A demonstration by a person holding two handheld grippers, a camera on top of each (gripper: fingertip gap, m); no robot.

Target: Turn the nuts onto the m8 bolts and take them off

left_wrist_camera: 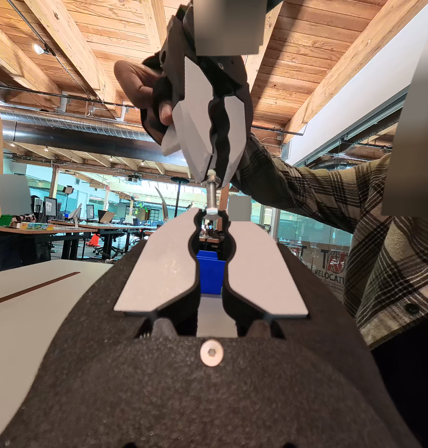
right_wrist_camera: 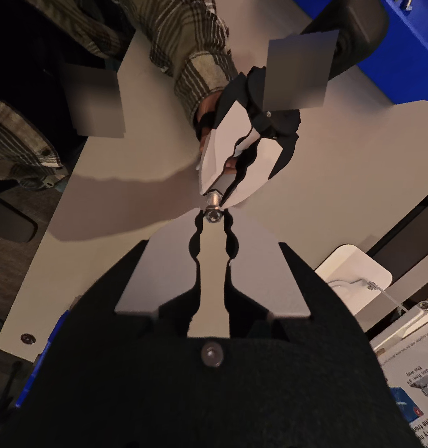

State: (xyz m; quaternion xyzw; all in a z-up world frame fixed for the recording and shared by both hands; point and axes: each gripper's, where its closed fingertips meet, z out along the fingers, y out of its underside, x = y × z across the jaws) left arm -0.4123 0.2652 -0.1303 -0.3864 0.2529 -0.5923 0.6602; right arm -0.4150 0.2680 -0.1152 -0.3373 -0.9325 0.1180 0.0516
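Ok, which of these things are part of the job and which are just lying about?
In the job: bolt, nut, left tool gripping the bolt head, right tool gripping the nut.
Lying about: blue bin, white plate, printed sheet.

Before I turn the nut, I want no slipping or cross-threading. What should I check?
1. Left gripper clamped on the bolt head: ok.
2. Right gripper clamped on the nut: ok.
3. Nut sits at the bolt's far end: ok.
4. Nut square on the threads: cannot tell.
5. Bare shaft shows between the two grippers: ok.
6. Bolt held clear above the table: ok.
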